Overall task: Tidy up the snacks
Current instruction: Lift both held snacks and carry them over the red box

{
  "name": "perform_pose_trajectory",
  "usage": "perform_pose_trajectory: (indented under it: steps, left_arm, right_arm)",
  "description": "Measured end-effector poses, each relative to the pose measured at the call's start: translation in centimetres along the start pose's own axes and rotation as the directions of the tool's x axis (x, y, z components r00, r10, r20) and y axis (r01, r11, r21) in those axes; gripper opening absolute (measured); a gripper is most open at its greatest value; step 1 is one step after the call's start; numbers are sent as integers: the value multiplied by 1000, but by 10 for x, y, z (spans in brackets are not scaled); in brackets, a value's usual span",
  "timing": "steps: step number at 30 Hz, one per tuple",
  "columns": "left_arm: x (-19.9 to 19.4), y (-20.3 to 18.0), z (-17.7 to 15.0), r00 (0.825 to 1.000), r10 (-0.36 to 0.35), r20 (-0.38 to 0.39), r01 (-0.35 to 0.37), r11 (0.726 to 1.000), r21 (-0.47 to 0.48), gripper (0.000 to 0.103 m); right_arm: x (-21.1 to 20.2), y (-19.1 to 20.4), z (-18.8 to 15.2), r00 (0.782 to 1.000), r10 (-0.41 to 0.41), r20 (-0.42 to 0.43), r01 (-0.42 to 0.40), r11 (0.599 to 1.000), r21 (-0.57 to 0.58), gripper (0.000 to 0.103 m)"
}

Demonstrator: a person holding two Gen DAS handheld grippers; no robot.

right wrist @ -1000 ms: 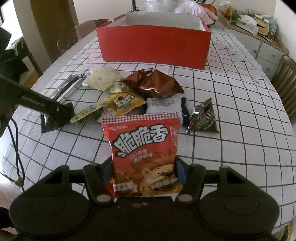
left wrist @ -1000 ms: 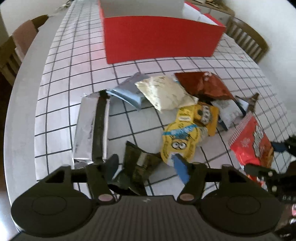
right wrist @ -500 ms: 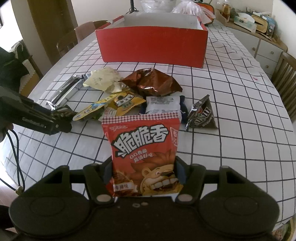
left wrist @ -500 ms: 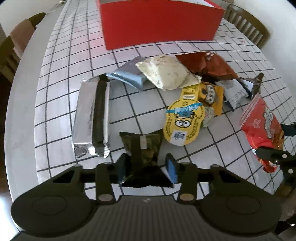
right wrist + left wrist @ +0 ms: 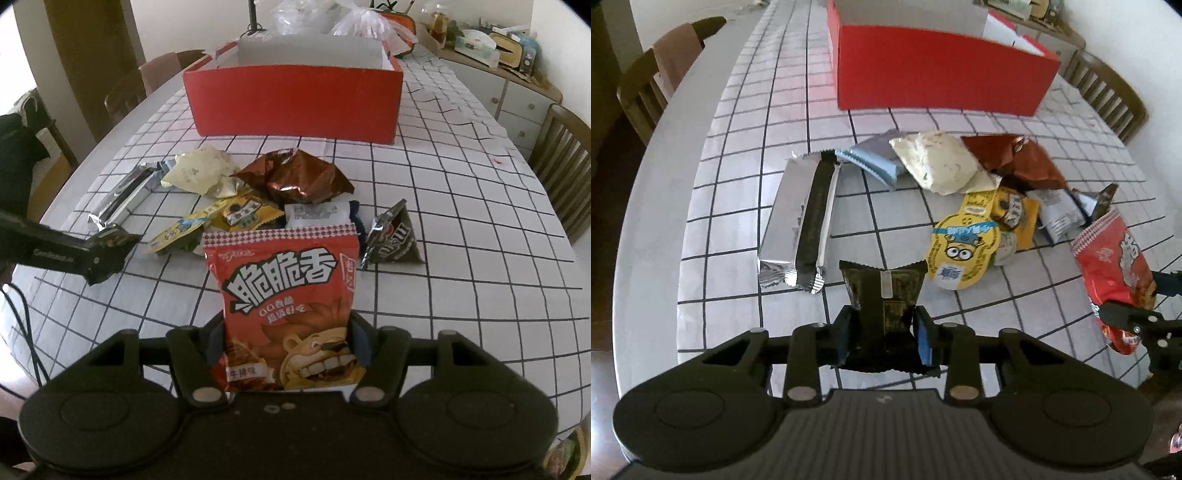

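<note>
Left wrist view had the left hand-held gripper (image 5: 884, 330) clamped tight on a small dark snack packet (image 5: 882, 291), pads pinching its lower half, the serrated top edge sticking up clear of the bench (image 5: 738, 221). Just beyond that packet lay a long silver bar wrapper (image 5: 798, 218), and to the right of it a yellow cartoon pouch (image 5: 964, 251). Farther on sat a pale blue packet (image 5: 875, 162), a cream bag (image 5: 938, 162) and a crumpled brown foil bag (image 5: 1015, 162), all bunched together short of the red box (image 5: 938, 81). Over on the right wrist view, the right hand-held gripper (image 5: 286, 354) gripped a red chip bag (image 5: 286, 295) upright by its bottom end, jaws fairly wide around it. Past that bag rested a white packet (image 5: 317, 216) and, to its right, a dark triangular pouch (image 5: 391, 240). The red box stood open at the far end, behind the whole pile, on the checked cloth.
</note>
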State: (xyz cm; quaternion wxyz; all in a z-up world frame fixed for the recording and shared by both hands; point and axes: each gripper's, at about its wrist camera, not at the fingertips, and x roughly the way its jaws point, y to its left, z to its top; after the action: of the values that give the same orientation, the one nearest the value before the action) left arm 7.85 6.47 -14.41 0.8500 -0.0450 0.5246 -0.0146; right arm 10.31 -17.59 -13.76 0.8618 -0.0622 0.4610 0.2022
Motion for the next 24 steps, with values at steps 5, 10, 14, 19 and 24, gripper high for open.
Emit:
perform_pose_trajectory:
  steps: [5, 10, 14, 19, 24]
  left_arm:
    - [-23, -6, 1, 999, -1, 50, 1, 1000, -2, 34]
    - [-48, -12, 9, 994, -1, 108, 2, 1000, -4, 34]
    - [-65, -18, 19, 989, 12, 149, -12, 1000, 0, 34]
    - [-81, -29, 40, 981, 12, 193, -13, 1000, 6, 34]
    - [-87, -38, 68, 973, 13, 229, -14, 1000, 4, 34]
  right_arm:
    - [-12, -1, 6, 1000, -11, 28, 11, 1000, 9, 64]
    - [-29, 0, 18, 997, -20, 68, 19, 1000, 12, 64]
    - [-43, 1, 34, 994, -27, 106, 26, 1000, 10, 64]
    - [-60, 0, 60, 987, -32, 160, 33, 999, -4, 64]
    - [-63, -6, 93, 981, -37, 191, 42, 999, -24, 64]
